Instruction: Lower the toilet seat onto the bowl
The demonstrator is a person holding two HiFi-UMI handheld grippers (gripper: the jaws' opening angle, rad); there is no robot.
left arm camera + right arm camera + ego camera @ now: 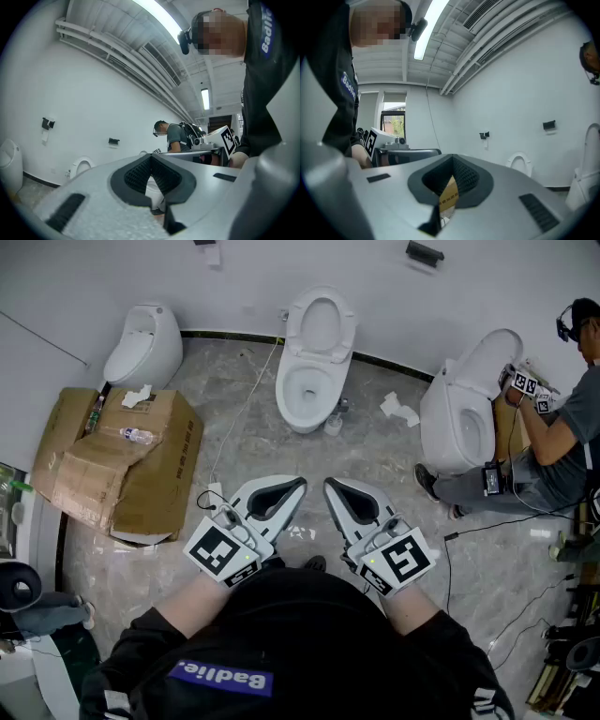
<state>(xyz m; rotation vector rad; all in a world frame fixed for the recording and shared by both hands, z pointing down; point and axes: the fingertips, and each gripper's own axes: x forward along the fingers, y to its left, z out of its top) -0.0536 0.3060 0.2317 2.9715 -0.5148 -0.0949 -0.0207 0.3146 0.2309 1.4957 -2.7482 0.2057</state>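
Observation:
A white toilet [310,367] stands against the far wall, its seat [322,324] raised and leaning back over the open bowl [304,390]. Both grippers are held close to my body, well short of it. My left gripper [286,489] is shut with nothing in it, and so is my right gripper [339,489] beside it. In the left gripper view the closed jaws [151,157] point up across the room, with the raised seat [83,165] small at the far wall. The right gripper view shows its closed jaws [452,160] and the same seat [519,163] far off.
A flattened cardboard box [122,460] with a plastic bottle [138,435] lies on the floor at left, below a white urinal-like fixture [142,345]. At right a second person [553,446] works on another toilet [464,409]. Cables [234,418] and crumpled paper [401,409] lie on the floor.

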